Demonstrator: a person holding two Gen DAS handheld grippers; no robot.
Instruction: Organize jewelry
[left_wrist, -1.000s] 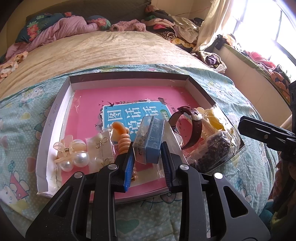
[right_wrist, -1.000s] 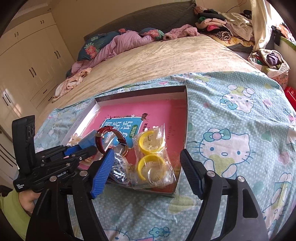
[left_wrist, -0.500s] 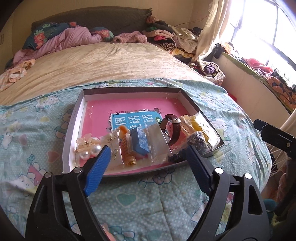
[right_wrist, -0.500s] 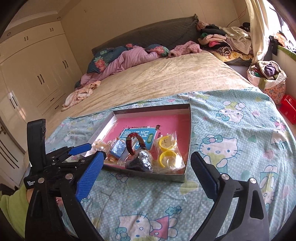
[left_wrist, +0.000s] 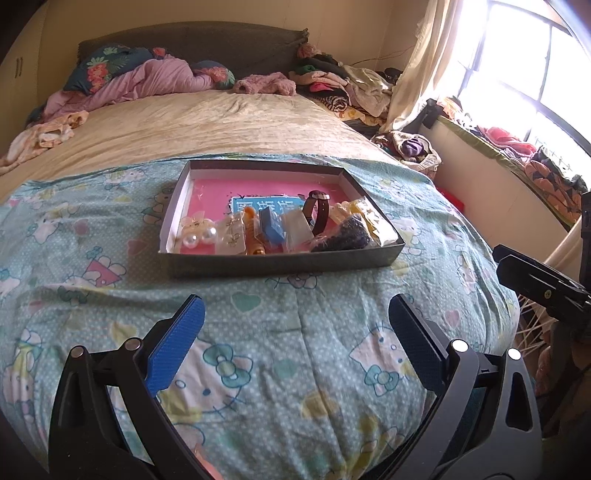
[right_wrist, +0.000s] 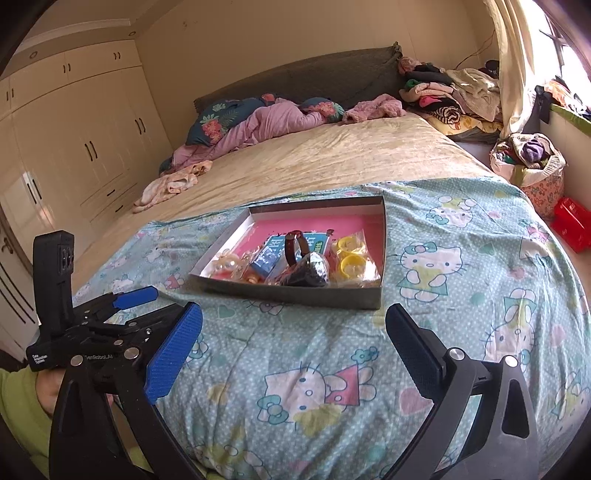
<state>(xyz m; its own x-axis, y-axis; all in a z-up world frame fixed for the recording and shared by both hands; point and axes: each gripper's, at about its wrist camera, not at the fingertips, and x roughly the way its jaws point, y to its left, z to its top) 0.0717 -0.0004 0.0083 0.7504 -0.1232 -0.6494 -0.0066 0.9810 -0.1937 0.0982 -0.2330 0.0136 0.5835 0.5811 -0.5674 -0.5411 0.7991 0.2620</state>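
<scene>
The left gripper (left_wrist: 295, 325) hangs over the Hello Kitty quilt (left_wrist: 258, 350) on the bed, its jaws opening wide with only bedding between them. The shallow box (left_wrist: 280, 260) lies ahead of both pairs of jaws, well apart from them, flat on the quilt, with its long axis running across the left wrist view.

Along the box's near side the jewelry sits in a row. From the left: pearl hair clips (left_wrist: 197, 232), a clear packet of small earrings (left_wrist: 231, 234), an orange beaded piece (left_wrist: 253, 229), a blue case (left_wrist: 271, 227) standing tilted, a clear bag (left_wrist: 297, 229), a brown-strapped watch (left_wrist: 318, 216) standing on edge with its face upward, a bag of dark beads (left_wrist: 343, 236), and yellow rings in a packet (right_wrist: 349, 256). They rest on a pink booklet (left_wrist: 210, 195) whose blue panel carries Chinese characters, too small to read.

The right gripper (right_wrist: 293, 326) is also over the quilt, jaws opening, nothing between them. In its view the left tool's body shows the partly covered print "enRobot.AI"; a smaller label beside it is unreadable.
</scene>
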